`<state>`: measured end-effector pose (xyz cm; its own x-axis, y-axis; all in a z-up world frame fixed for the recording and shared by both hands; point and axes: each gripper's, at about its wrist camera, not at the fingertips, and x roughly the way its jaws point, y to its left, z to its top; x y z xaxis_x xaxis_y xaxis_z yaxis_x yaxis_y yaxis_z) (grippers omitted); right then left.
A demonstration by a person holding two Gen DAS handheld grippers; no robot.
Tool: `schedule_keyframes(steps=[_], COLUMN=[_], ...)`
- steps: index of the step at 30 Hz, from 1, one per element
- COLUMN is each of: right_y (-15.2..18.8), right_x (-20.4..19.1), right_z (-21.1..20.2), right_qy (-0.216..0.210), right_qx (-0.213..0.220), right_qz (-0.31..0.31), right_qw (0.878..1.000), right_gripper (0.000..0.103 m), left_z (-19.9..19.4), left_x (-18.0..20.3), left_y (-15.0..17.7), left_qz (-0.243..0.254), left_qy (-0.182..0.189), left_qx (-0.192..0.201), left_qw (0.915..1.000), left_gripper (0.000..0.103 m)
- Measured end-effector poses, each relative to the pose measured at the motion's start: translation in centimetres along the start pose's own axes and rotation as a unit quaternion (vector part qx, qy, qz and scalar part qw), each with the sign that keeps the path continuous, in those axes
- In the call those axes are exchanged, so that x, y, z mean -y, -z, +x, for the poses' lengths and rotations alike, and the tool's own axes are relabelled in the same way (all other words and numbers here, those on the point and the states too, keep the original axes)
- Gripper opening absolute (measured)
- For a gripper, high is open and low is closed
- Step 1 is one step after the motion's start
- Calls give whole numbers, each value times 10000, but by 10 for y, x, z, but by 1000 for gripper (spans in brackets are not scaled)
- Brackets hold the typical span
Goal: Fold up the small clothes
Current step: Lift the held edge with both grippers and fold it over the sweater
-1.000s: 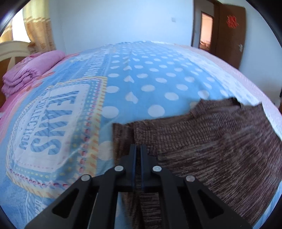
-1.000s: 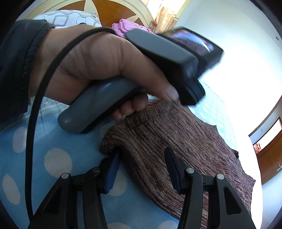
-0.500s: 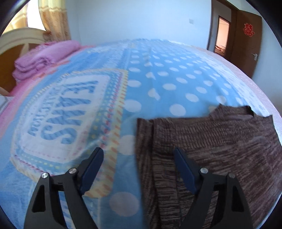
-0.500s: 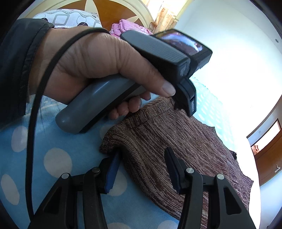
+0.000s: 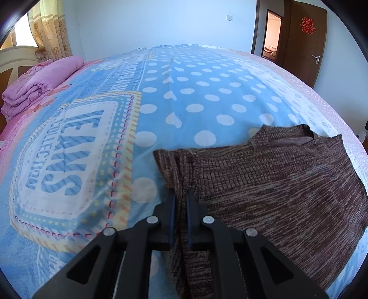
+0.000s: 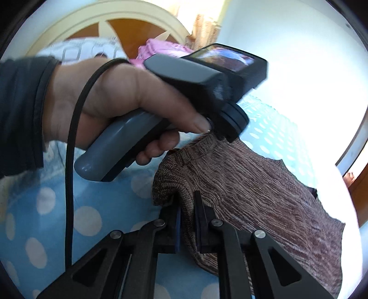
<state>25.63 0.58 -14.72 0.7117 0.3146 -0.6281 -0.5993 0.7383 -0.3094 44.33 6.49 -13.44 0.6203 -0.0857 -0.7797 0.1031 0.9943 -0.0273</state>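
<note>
A small brown knitted sweater [image 5: 271, 184] lies spread on the blue dotted bedspread [image 5: 195, 92]. In the left wrist view my left gripper [image 5: 180, 195] is shut on a fold of the sweater's left edge, with fabric pinched between the pads. In the right wrist view my right gripper [image 6: 187, 202] is shut on another edge of the same sweater [image 6: 253, 188], and knit bulges up between its fingers. A hand in a dark sleeve holds the left gripper's grey handle [image 6: 119, 147] just beyond, at the sweater's far corner.
A folded pink blanket [image 5: 39, 85] lies at the bed's left end by the cream headboard [image 6: 110, 20]. A brown door [image 5: 301, 39] stands open at the back right. A black cable [image 6: 71, 161] hangs from the hand. The bed's right edge is close to the sweater.
The left gripper opened half a second ago and has shut again on the sweater's edge. The right gripper has gone from open around the edge to shut on it, lifting slightly.
</note>
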Motion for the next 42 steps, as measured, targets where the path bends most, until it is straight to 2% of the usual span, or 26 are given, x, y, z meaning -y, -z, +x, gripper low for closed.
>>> schedule_keyframes(steps=[7,19,23,32,42], right_y=[7,15,18,31,57], right_x=[22,59,74,94,139], right_z=[-22,-36,-42,-69,-96], right_qy=[-86,-271,-313,-310,-280], right_qx=[335,493,534,671,713], right_qz=[506,1172,1411,1794,2412], right_qw=[9981,9915,9881,9810,9674], right_gripper=[8,8,8,8,7], left_z=[-12,-35,-44,-63,-80], left_x=[1,10,16,50,106], left_y=[-8,-26,-33,-54,-75], left_qz=[-134,-414,-554,-496,-202], left_qy=[46,174,328,610,969], left_qx=[-1,31,123,296,536], left_qw=[9999,9990,9979,9965,9936], left_gripper=[8,8,8,8,8])
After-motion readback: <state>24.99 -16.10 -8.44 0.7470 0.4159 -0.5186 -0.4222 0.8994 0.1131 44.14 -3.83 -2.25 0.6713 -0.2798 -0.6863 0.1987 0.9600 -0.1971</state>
